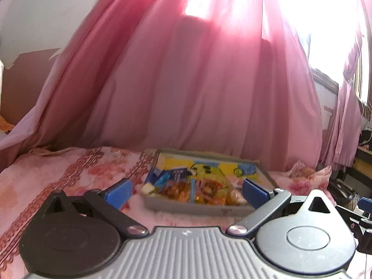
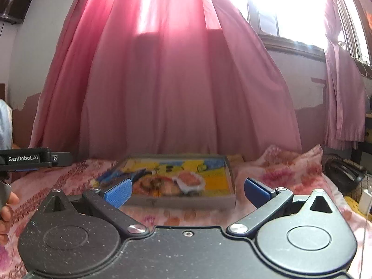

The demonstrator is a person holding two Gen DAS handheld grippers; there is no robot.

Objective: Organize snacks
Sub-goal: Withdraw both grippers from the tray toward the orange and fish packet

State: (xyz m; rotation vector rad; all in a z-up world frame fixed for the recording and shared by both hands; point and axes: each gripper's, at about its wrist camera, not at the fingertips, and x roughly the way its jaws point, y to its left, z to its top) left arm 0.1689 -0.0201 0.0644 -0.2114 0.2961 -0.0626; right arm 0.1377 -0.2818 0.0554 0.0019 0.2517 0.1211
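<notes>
Both wrist views, one moment. A grey tray (image 1: 197, 207) sits on a bed covered with a pink floral sheet (image 1: 58, 176), lower centre of each frame, in front of a pink curtain (image 1: 186, 81) that fills the upper half. The tray is packed with snack packets (image 1: 200, 181): yellow and blue wrappers at its far side, orange-brown ones toward its near wall. Motion blur hides their exact count and arrangement.

The left tongs (image 1: 186, 191) are released, their blue pads spread wide and holding nothing; the tray's near wall lies just beyond and between them, apart from both pads. The right tongs (image 2: 187, 191) are likewise spread and unloaded, facing the same tray (image 2: 186, 202) from slightly further to its right. In that view the snack packets (image 2: 176, 176) appear to lie flat and fill the tray nearly edge to edge. The other gripper's body shows at the left edge of this frame, with part of a hand (image 2: 7, 207) below it.

Progress, as a judgement: the gathering step appears largely done, since no loose packet is clearly visible on the sheet in either view. A crumpled fold of the sheet (image 2: 290, 162) right of the tray could hide something; this cannot be told. What may remain is tidying the packets within the tray.
</notes>
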